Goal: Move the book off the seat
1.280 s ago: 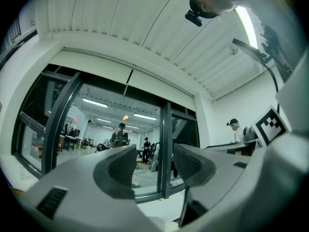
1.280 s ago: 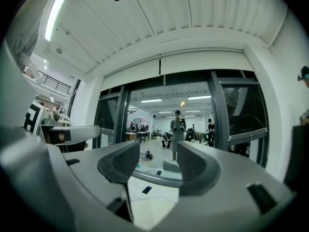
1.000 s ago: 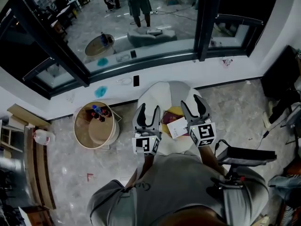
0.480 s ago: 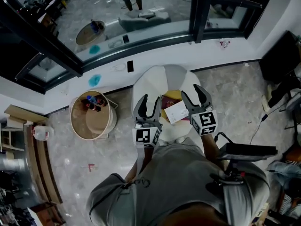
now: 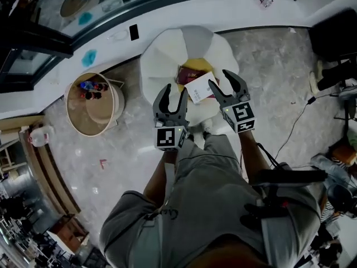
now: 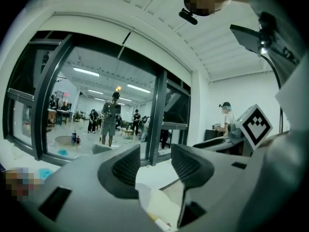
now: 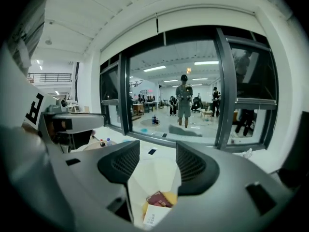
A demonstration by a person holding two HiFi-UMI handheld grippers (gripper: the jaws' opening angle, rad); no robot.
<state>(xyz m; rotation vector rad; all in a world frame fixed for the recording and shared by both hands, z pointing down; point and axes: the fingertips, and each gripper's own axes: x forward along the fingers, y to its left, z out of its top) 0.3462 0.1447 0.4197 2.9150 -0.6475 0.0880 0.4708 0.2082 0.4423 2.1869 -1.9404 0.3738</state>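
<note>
A white round seat (image 5: 167,52) stands by the window wall. On its cushion lie a white book (image 5: 198,87), a dark red book (image 5: 186,73) and a yellow one (image 5: 198,66). My left gripper (image 5: 172,94) hovers over the seat's front edge, left of the books; it is open, its jaws have just been closing a little, and nothing is between them. My right gripper (image 5: 221,81) is open just right of the white book, not touching it. In the right gripper view the white book (image 7: 153,217) and red book (image 7: 158,199) lie below the right gripper (image 7: 155,164). The left gripper (image 6: 157,164) frames only the seat.
A round wooden side table (image 5: 109,116) holding bottles (image 5: 89,86) stands left of the seat. A plastic jug (image 5: 38,136) sits further left. A black cable (image 5: 295,124) and dark equipment (image 5: 334,43) lie on the floor at right. The glass window wall (image 5: 111,4) is behind the seat.
Both grippers have dropped lower toward the seat and the books. The head view has tilted further down, so the seat sits higher in the picture.
</note>
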